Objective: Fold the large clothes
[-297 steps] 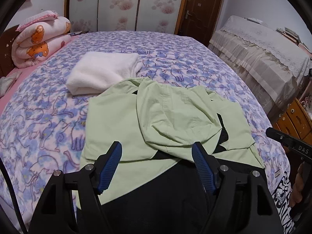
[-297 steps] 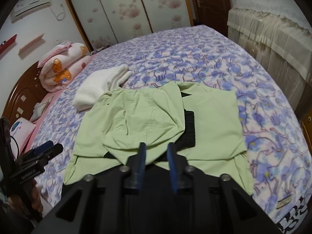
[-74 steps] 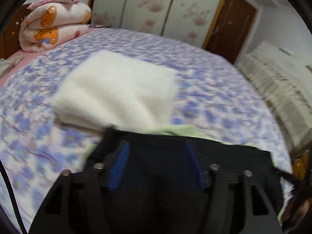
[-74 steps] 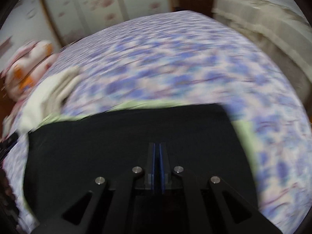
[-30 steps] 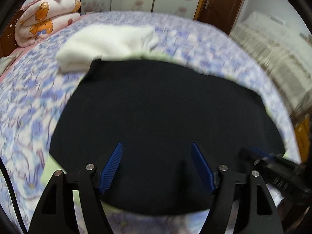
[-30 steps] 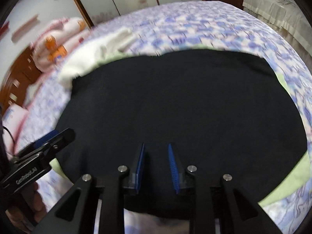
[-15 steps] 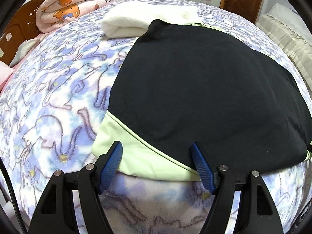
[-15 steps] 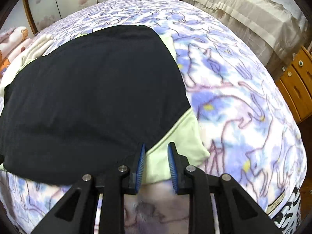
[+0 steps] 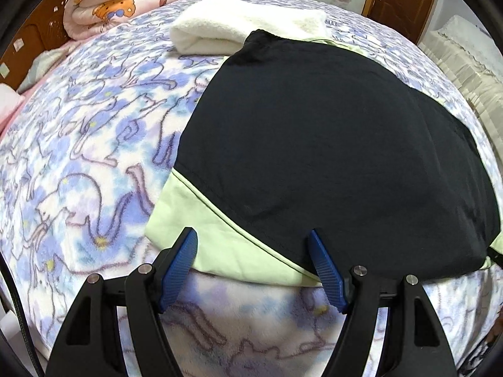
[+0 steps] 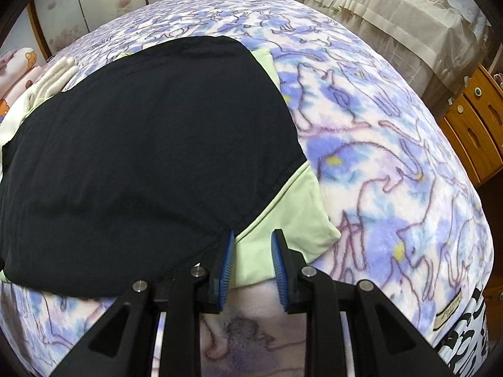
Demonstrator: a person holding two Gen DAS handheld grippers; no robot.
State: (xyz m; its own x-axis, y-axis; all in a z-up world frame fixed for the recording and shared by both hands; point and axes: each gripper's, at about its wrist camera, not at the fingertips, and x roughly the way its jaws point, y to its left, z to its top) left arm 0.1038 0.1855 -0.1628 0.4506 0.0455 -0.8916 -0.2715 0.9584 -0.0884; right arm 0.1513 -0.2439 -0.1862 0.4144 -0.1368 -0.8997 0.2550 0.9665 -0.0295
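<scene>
A floral bedspread (image 9: 94, 144) is carrying the black-and-green garment (image 9: 330, 144), now lying folded over with black uppermost where green showed seconds ago, suggesting 1 fold is complete. The left gripper (image 9: 253, 264) is hanging wide apart over its near-left corner; the right gripper (image 10: 251, 257), narrowly parted, is straddling the near-right corner. A bedspread label's writing is possibly illegible.

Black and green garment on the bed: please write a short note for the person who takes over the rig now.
Left tongs: open, empty, over the near green corner of the garment.
Right tongs: open a little, empty, over the other green corner.
Garment lies spread on the blanket, black side up; its far edge touches the white folded cloth.
Done: laid out. Left: probably all the folds.
</scene>
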